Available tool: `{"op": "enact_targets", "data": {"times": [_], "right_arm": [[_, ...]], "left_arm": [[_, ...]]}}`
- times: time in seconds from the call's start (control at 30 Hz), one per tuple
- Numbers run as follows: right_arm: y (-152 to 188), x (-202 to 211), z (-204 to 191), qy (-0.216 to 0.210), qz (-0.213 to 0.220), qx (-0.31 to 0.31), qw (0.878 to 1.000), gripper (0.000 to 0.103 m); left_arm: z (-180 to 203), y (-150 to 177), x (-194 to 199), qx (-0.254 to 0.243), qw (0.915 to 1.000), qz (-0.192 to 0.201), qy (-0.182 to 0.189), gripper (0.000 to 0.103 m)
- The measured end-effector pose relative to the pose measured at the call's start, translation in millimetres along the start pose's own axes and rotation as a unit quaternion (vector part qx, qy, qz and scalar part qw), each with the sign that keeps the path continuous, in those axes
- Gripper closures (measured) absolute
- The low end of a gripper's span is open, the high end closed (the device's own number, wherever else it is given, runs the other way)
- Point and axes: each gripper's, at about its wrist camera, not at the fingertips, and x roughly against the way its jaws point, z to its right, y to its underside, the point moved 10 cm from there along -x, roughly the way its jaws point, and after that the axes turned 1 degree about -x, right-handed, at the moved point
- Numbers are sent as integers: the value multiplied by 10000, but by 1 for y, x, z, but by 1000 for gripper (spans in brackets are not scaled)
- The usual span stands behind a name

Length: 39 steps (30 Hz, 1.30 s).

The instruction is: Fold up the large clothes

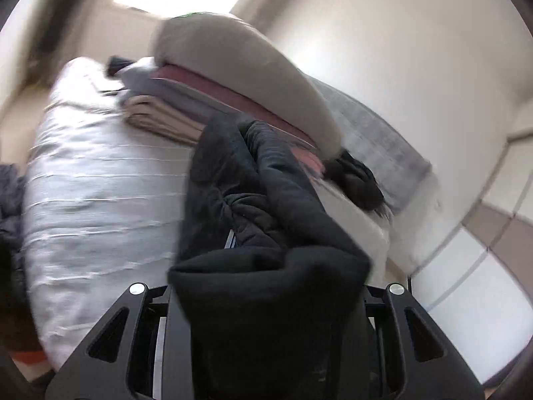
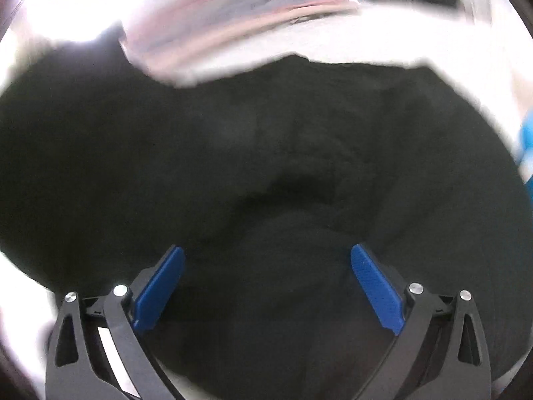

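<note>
At lower centre of the left view, left gripper (image 1: pixel 266 300) buried under bunched black garment (image 1: pixel 266 220), grip impossible to tell, risking a slip onto the bed (image 1: pixel 100 183); rightward, right gripper (image 2: pixel 266 286) spread apart over it, holding nothing.

Domestic bedroom: a bed with a ribbed white quilted cover (image 1: pixel 100 173), a stack of folded grey, pink and beige textiles (image 1: pixel 186 100) at its far side, plain cream walls (image 1: pixel 399 50).
</note>
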Motion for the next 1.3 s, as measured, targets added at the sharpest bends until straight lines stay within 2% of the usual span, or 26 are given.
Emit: {"op": "enact_targets", "data": {"times": [0.03,0.07,0.17,0.23,0.3,0.4,0.43,0.5,0.53,0.57,0.6,0.63,0.7,0.73,0.8,0.87,0.93,1.03,1.13,1.2,1.23,1.27,1.3], "right_arm": [[-6,18,7,-719,13,-642,9953,7],[-14,37,19,-1294,93,-1188,9844,7],[-34,76,63,-2222,199,-2139,9510,7],[-42,88,98,-2476,194,-2555,9344,7],[-44,89,128,-2469,181,-2798,9276,7],[-36,71,162,-2747,-70,-3235,9055,7],[-33,66,168,-2853,-125,-3288,9002,7],[-33,64,170,-2945,-180,-3223,8995,7],[-34,64,169,-2975,-223,-3156,9008,6],[-37,65,165,-3035,-286,-3059,9019,6],[-38,64,160,-3051,-324,-2977,9040,6],[-41,66,153,-3087,-366,-2815,9078,7],[-48,65,138,-3172,-520,-2468,9142,7],[-50,62,132,-3195,-657,-2334,9160,7],[-52,51,126,-3054,-907,-2099,9244,6],[-52,45,120,-2903,-1093,-1908,9313,6],[-54,40,116,-2839,-1255,-1816,9331,6],[-56,38,111,-2702,-1441,-1616,9381,6],[-49,30,101,-2478,-1630,-1426,9443,6],[-50,24,88,-2397,-1720,-1354,9458,6],[-50,20,73,-2382,-1765,-1118,9485,6],[-49,16,58,-2146,-1778,-722,9577,7],[-49,15,49,-2014,-1760,-476,9624,22]], "left_arm": [[22,9,-9,-166,9998,-86,61,72],[39,16,-16,-292,9994,-160,121,72],[100,56,-45,-817,9952,-446,297,72],[137,98,-71,-1232,9889,-733,388,72],[158,138,-92,-1626,9806,-1028,375,72],[178,209,-124,-2318,9581,-1656,292,71],[183,230,-131,-2694,9453,-1827,231,69],[192,254,-131,-3481,9193,-1835,55,57],[197,264,-127,-4036,8964,-1833,-49,45],[200,268,-124,-4309,8827,-1875,-68,33],[202,273,-118,-4582,8674,-1942,-51,30],[201,275,-110,-4770,8568,-1957,-42,30],[192,273,-94,-4925,8446,-2099,10,30],[187,270,-82,-4929,8437,-2126,78,30],[184,263,-58,-4854,8472,-2146,254,30],[179,247,-28,-4550,8632,-2128,498,29],[165,224,-9,-4165,8833,-2062,613,29],[129,168,10,-3282,9267,-1738,574,24],[91,122,7,-2518,9566,-1410,403,17],[72,110,1,-2206,9648,-1418,200,17],[59,103,-4,-1977,9699,-1415,140,17],[52,100,-7,-1842,9728,-1400,127,17],[40,95,-11,-1636,9769,-1375,45,17]]}}
